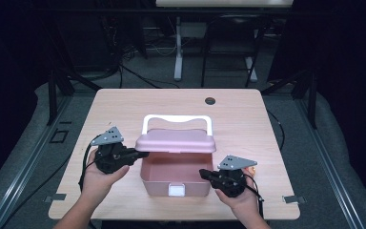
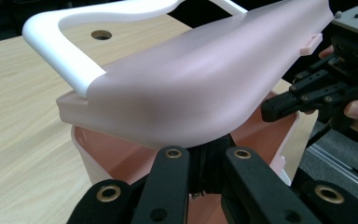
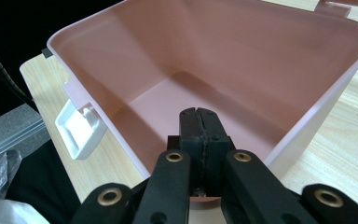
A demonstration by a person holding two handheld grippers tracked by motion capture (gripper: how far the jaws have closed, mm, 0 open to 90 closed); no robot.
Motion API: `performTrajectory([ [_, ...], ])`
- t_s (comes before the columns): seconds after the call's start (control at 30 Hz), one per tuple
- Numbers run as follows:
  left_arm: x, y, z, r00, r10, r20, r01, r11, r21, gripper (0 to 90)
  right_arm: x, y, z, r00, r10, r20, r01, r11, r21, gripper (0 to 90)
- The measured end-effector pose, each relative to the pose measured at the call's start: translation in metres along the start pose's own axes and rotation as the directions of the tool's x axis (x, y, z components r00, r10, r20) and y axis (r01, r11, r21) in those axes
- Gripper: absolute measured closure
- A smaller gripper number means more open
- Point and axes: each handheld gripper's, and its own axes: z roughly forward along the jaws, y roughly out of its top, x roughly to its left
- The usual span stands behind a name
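Pink lid [image 1: 175, 141] lying crosswise, being lifted at its left end by left hand-held gripper [image 1: 140, 154] clamping it; right hand-held gripper [image 1: 204, 174], clenched empty, bracing box [image 1: 167, 187].

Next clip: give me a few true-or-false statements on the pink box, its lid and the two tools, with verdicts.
1. The lid is raised off the front of the box. True.
2. The box holds several items. False: in the right gripper view its inside is bare.
3. The left tool is at the lid's left edge. True.
4. The right tool is open wide. False: its jaws are shut together, over the box's right rim.
5. The white handle lies loose on the table. False: it is attached to the lid.
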Motion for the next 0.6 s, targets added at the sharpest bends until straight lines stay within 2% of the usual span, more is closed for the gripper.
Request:
performTrajectory([
  [0.3,0.004,0.007,0.0,0.9999,-0.005,-0.011,0.005,0.9998,-0.018,89.9,0.0,-0.002,0.0,1.0,0.004,0.001,-0.004,1.0,-0.018,90.0],
  [0.6,0.008,0.017,0.0,0.9998,-0.007,-0.017,0.007,0.9999,-0.015,89.8,0.0,-0.002,0.0,1.0,0.004,-0.003,-0.004,1.0,-0.021,90.0],
])
